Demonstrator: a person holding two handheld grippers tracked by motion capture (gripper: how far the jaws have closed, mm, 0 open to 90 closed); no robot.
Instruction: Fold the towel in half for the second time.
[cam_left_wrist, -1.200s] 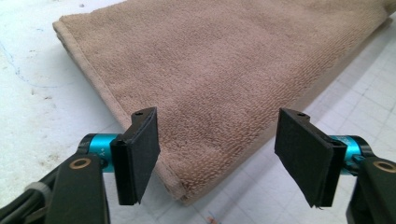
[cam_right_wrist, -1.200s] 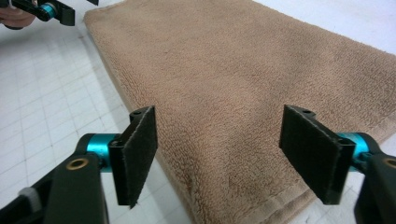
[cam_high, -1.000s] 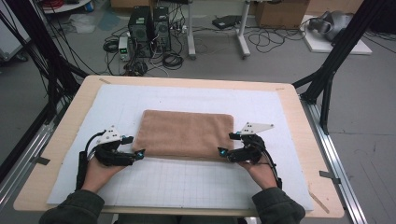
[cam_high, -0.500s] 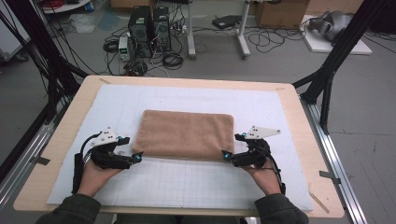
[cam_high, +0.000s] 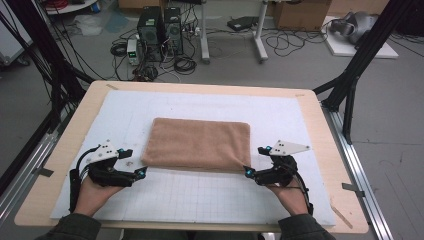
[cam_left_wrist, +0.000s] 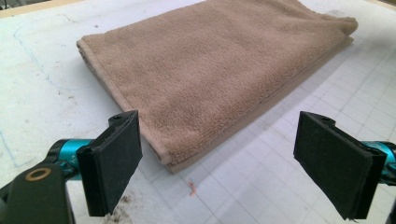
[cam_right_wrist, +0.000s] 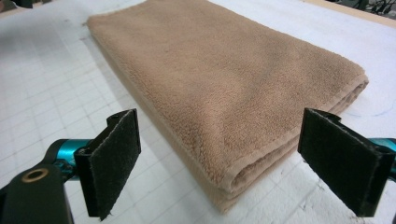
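Now the folded tan terry towel lies flat mid-desk; left hand-held gripper and right hand-held gripper, jaws just spread and empty, flank its near corners. Likely released; next, withdraw or regrasp.

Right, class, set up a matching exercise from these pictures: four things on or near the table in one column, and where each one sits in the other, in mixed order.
Things:
1. brown towel
2. left tool
3. right tool
4. computer towers

Places:
A. on the floor beyond the table's far edge
B. folded flat in the middle of the white mat
C. open, just off the towel's near right corner
D. open, just off the towel's near left corner

Pairs: 1-B, 2-D, 3-C, 4-A
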